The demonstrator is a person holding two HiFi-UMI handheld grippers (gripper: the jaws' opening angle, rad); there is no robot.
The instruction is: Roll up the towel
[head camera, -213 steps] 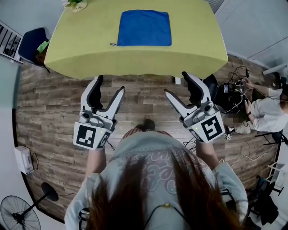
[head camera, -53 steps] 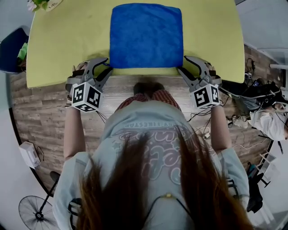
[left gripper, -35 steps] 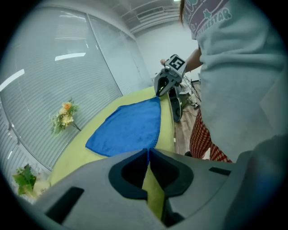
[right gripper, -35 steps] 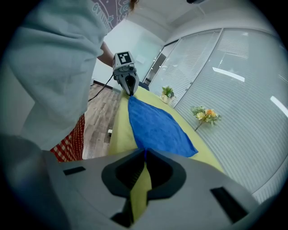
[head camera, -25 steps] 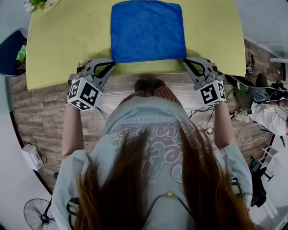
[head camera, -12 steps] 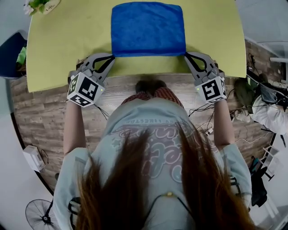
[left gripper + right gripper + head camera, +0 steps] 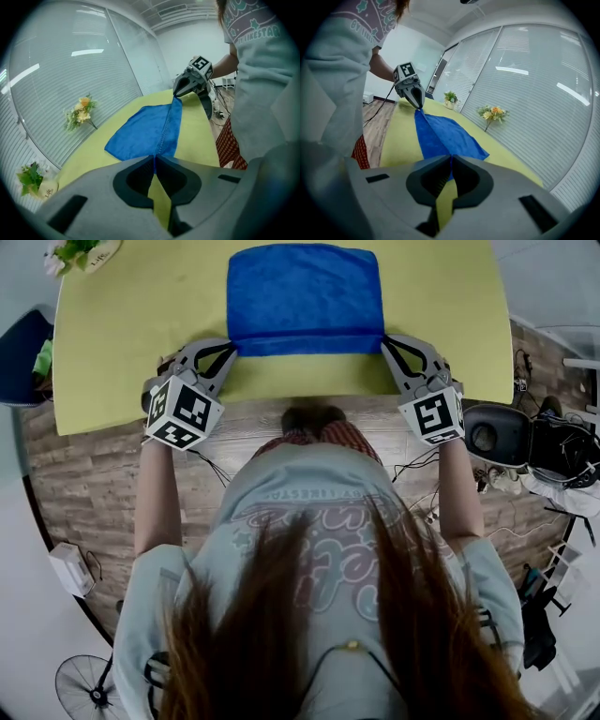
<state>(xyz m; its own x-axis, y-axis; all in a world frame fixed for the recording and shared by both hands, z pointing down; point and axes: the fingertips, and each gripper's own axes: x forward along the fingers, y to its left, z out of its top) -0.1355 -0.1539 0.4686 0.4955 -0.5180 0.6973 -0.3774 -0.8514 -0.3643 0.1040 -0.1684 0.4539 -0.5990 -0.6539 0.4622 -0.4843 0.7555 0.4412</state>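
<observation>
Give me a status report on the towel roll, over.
Left gripper and right gripper shut on near corners of towel. Near edge lifted off table. Nothing blocking the roll.

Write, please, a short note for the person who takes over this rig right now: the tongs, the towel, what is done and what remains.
Left tongs: shut on the near left corner of the blue towel.
Right tongs: shut on its near right corner.
Towel: flat on the yellow-green table, except the near edge, which is raised between the tongs and seems to begin a first turn.
Done: both corners gripped.
Left: nearly the whole roll, toward the far edge.
</observation>
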